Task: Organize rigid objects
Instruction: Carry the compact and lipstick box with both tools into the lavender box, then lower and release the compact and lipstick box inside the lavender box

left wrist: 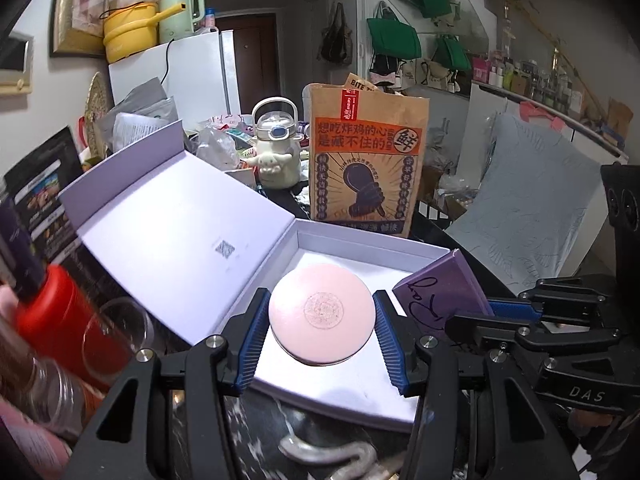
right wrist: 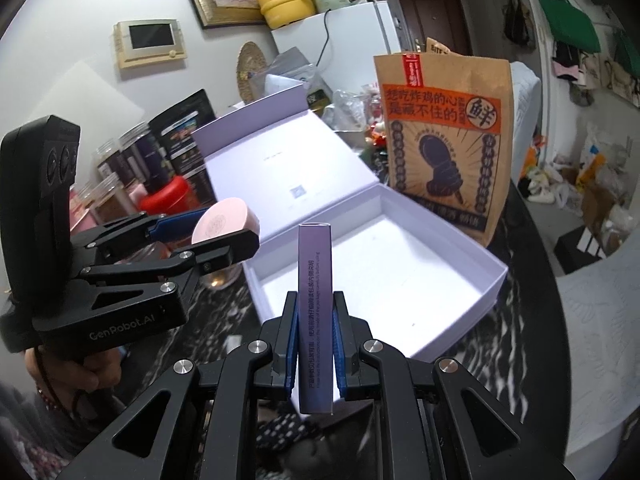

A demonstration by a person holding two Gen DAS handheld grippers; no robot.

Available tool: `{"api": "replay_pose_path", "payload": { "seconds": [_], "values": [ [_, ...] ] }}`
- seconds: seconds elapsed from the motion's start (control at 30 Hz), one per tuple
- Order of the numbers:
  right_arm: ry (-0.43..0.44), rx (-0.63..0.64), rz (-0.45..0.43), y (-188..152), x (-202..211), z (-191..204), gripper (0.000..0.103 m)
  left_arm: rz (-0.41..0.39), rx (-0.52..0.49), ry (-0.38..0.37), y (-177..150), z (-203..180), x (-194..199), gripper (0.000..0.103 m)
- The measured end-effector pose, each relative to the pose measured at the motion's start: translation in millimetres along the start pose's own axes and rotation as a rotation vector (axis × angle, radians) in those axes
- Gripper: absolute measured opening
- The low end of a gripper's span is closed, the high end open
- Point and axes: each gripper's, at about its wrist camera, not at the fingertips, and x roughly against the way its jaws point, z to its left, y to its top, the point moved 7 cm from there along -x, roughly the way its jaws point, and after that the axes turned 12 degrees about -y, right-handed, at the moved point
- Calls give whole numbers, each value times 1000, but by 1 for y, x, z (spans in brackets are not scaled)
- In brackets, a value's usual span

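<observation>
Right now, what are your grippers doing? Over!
Left gripper shut on pink compact. Right gripper shut on purple box. Open white box below, empty. Nothing blocking.

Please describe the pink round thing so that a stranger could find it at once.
Find the open white box before the brown paper bag. At its left side the left gripper holds a pink disc. It alone is round; the purple carton beside it is flat and narrow.

White fridge [left wrist: 192,76], dark door [left wrist: 256,48] behind.
</observation>
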Motion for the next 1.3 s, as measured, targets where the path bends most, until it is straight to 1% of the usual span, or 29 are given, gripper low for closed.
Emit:
{"api": "replay_pose_path", "payload": {
  "seconds": [0.1, 0.3, 0.37, 0.47, 0.63, 0.7, 0.77, 0.9, 0.97, 1.07, 1.13, 1.23, 1.3],
  "values": [
    [-3, -1, 4, 8, -10, -5, 15, 1, 9, 30, 9, 11, -9, 51],
    [-2, -17, 25, 23, -31, -13, 15, 31, 12, 16, 15, 21, -30, 51],
    [5, -31, 47, 24, -41, -17, 15, 62, 12, -2, 13, 21, -41, 51],
    [19, -47, 80, 24, -56, -21, 15, 110, 44, -33, 8, 25, -59, 51],
    [11, -59, 124, 22, -77, -29, 15, 170, 73, -38, -2, 33, -83, 51],
    [15, -59, 139, 20, -83, -29, 15, 189, 86, -56, -5, 35, -90, 51],
    [7, -53, 150, 19, -87, -29, 15, 203, 82, -44, -7, 36, -96, 51],
    [-17, -51, 168, 17, -96, -30, 15, 212, 78, -33, -10, 36, -105, 51],
    [-33, -58, 173, 16, -101, -33, 15, 201, 90, -27, -10, 38, -106, 51],
    [-50, -64, 188, 13, -107, -37, 15, 192, 78, -14, -11, 39, -108, 51],
    [-56, -68, 200, 12, -111, -40, 16, 195, 79, -28, -11, 39, -110, 51],
    [-71, -86, 203, 11, -116, -45, 16, 209, 137, -33, -13, 45, -114, 51],
    [-70, -96, 212, 10, -118, -47, 16, 223, 156, -29, -16, 49, -118, 51]
  ]
}}
